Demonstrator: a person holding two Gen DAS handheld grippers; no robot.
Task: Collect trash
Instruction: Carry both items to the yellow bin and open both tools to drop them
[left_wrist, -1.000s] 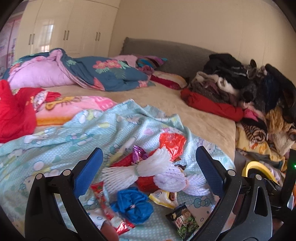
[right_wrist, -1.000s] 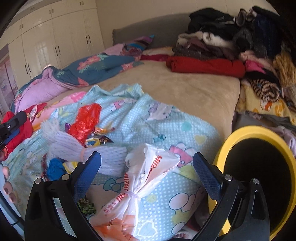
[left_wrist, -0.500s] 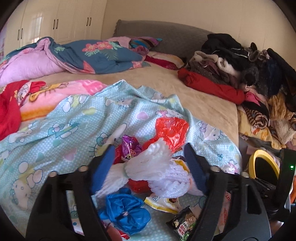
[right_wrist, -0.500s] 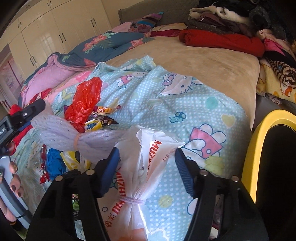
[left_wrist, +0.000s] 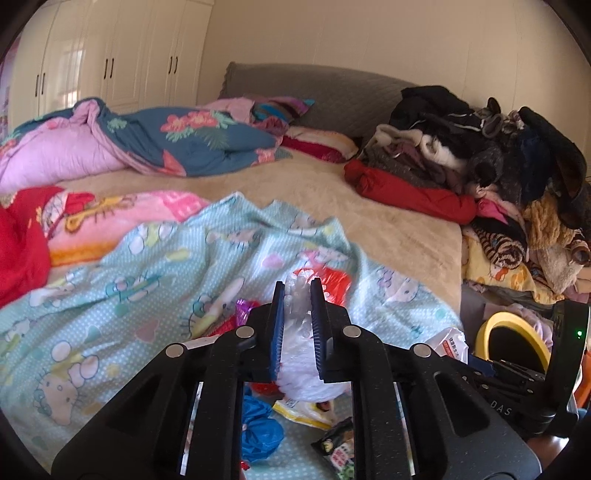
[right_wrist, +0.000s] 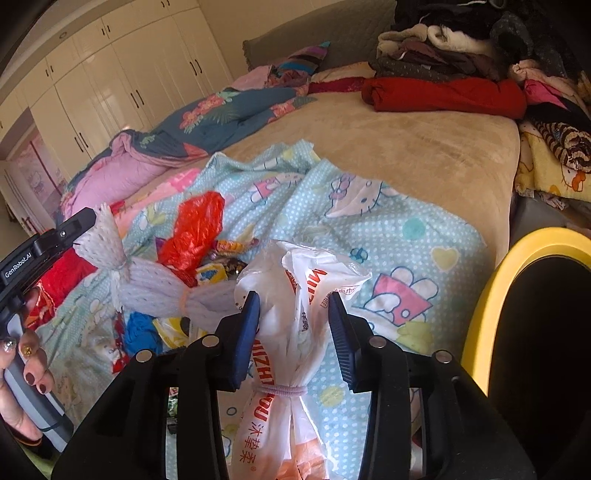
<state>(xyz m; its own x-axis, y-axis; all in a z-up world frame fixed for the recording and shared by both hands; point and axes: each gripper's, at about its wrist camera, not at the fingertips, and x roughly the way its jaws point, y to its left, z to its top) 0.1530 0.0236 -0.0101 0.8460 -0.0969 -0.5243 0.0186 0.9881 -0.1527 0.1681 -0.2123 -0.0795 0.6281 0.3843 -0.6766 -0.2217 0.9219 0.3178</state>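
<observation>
Foam net (right_wrist: 147, 280) lies left of tied bag (right_wrist: 295, 332) on blanket (right_wrist: 388, 236); bin (right_wrist: 480, 332) stands right.

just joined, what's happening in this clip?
A person is clearing trash off a bed with two handheld tools. The left tool is shut on a white foam net bundle, lifting one end. The right tool is around a tied white plastic bag above its hair tie, jaws touching but not fully pinched. More wrappers, a red plastic bag and a blue plastic bag, lie on the Hello Kitty blanket. A yellow-rimmed bin waits to the right.
</observation>
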